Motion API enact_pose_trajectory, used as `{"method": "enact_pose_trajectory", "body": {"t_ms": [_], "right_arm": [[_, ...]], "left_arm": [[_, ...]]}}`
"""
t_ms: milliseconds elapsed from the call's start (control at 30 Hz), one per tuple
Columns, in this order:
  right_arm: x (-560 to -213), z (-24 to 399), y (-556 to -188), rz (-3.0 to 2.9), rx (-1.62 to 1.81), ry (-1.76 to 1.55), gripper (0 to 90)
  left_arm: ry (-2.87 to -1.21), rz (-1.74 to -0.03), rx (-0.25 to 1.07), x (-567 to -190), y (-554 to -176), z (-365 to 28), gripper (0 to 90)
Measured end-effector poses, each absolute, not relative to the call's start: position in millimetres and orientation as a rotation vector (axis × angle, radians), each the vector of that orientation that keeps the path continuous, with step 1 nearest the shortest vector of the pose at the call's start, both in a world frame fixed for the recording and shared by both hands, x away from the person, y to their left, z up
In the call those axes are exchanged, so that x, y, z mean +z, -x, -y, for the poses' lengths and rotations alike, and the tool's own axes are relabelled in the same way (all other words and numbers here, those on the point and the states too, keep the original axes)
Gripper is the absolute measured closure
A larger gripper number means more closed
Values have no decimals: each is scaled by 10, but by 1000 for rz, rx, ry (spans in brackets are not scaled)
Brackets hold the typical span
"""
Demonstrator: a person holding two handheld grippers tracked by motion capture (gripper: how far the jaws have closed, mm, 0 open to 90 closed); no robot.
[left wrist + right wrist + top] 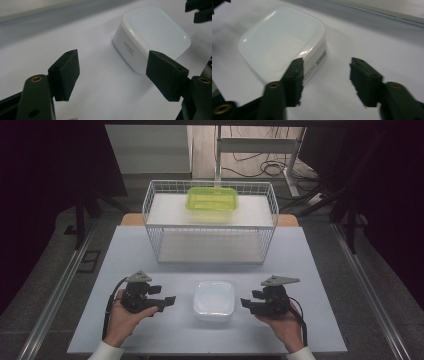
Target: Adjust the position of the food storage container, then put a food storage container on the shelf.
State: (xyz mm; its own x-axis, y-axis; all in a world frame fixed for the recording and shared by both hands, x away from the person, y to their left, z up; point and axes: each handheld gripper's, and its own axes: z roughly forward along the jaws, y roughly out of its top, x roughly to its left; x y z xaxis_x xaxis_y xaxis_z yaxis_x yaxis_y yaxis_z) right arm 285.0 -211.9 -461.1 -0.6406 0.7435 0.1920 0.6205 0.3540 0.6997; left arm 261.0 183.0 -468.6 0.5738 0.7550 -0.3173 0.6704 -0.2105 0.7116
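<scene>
My left claw (170,300) sits low over the table (150,330), jaws spread wide apart w/ nothing between them, just bare tabletop in the gap. The white container (214,300) lies just ahead & to the inner side of that claw, near but not touching; in the left gripper view it (152,32) sits beyond the jaw tips, up and to the right, lid on, a small printed label on the side wall facing me. My right claw (245,303) is on the opposite side of the container, pointing in toward it, jaws also apart and gripping nothing. From the right gripper view the container (282,42) is ahead & left of the jaws; one jaw overlaps its near corner in the pic, but I can't tell if it touches. The label strip shows on that side too. So the container sits between my 2 claws, flat on the table, free of both. Further out past both claws, toward the far end of the table, stands a white wire basket (210,222), and up on its top level rests a green container (212,200), well apart from either claw. A cable (111,297) trails back from my left claw along the hand (127,317).
</scene>
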Motion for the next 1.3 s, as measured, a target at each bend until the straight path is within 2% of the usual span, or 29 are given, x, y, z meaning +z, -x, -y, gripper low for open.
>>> {"method": "enact_pose_trajectory", "body": {"t_ms": [100, 267, 1067, 1267, 1300], "right_arm": [[-4603, 2155, -2824, -2465, 1197, -1252, 319], [-4615, 2196, -2833, -2470, 1260, -1281, 273], [-4598, 2147, -2792, -2469, 1289, -1300, 270], [-4621, 2114, -2862, -2461, 1308, -1353, 269], [-4623, 2097, -2891, -2462, 1325, -1366, 272]], "left_arm": [[-1919, -1146, 120, -4653, -2592, -1813, 258], [-1911, -1149, 92, -4652, -2587, -1791, 254], [-1875, -1148, 62, -4654, -2582, -1608, 266], [-1854, -1153, 43, -4722, -2687, -1530, 332], [-1829, -1166, -6, -4745, -2748, -1522, 343]]}}
